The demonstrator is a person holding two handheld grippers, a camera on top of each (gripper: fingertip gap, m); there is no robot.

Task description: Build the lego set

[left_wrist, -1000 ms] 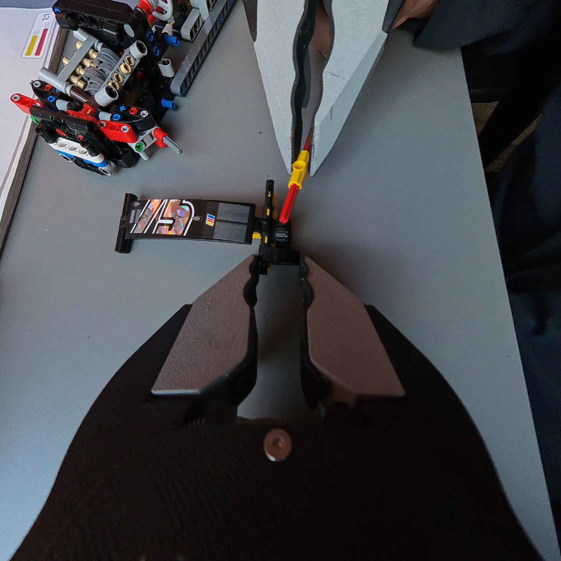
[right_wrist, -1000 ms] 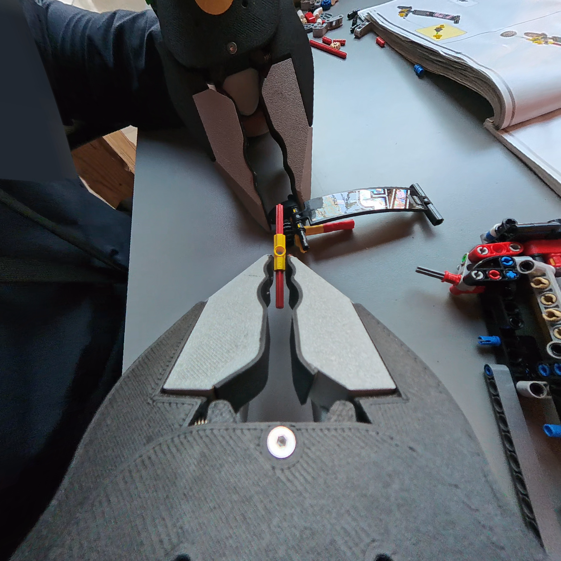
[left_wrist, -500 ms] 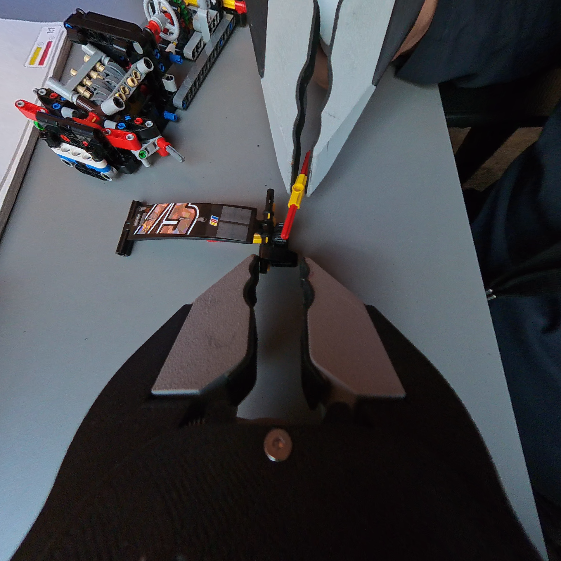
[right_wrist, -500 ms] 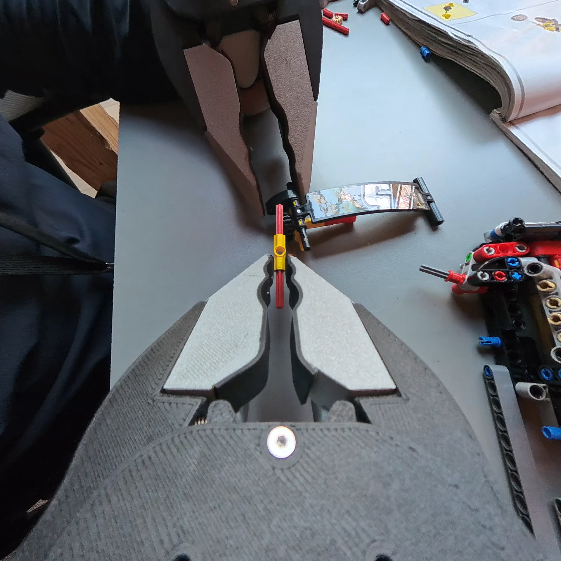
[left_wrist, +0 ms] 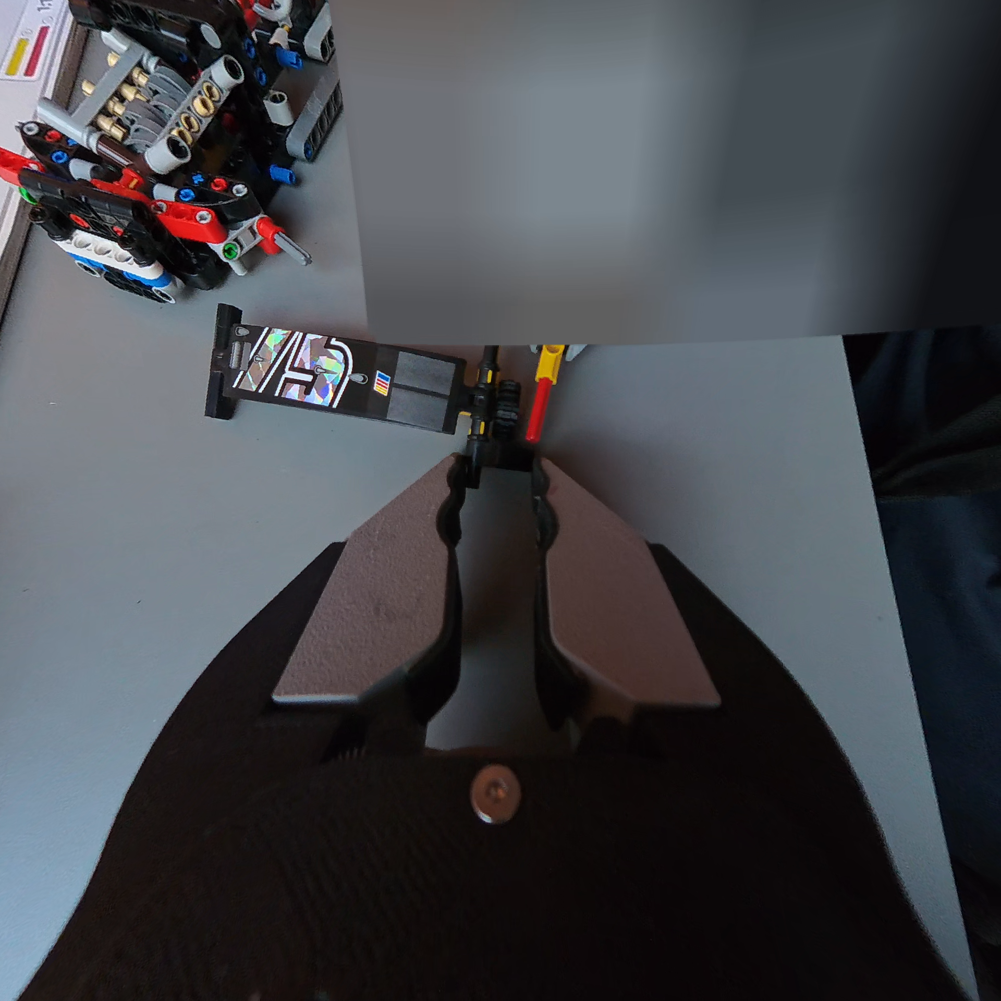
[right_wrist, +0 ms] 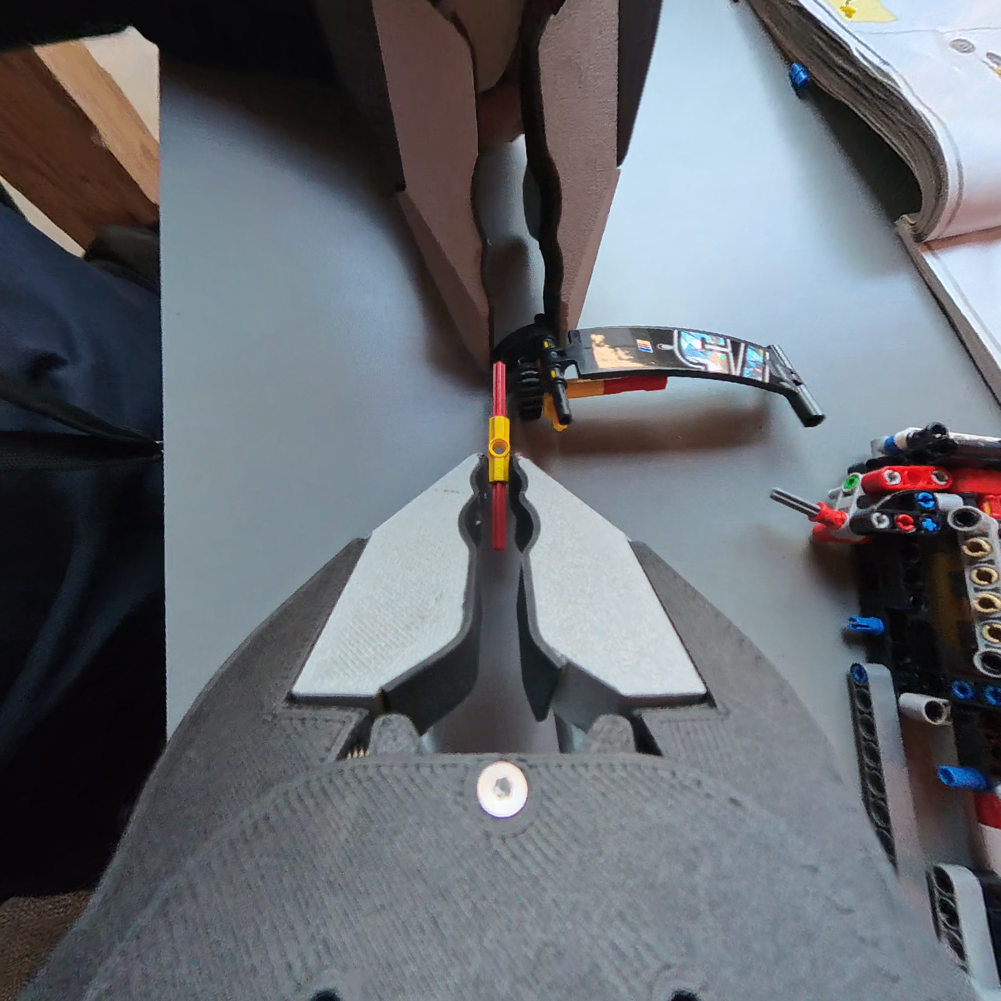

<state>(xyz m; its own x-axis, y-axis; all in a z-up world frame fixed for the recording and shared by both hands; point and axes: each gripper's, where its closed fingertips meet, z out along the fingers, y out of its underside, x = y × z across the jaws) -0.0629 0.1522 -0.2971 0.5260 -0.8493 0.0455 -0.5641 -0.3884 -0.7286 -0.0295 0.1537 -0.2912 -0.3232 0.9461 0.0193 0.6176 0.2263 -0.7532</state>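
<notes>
A red axle [right_wrist: 498, 487] with a yellow connector [right_wrist: 499, 449] is clamped in the right gripper [right_wrist: 499, 466]. Just beyond its tip, the black end of a stickered black panel assembly [left_wrist: 336, 374] is gripped by the left gripper [left_wrist: 495, 466]. A partly built brick model [left_wrist: 141, 162] stands well apart from the axle.

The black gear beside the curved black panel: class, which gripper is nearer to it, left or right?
Left. The left gripper clamps the black piece that the black gear is mounted on. The right gripper stands farther back, holding a red rod that reaches toward it.
</notes>
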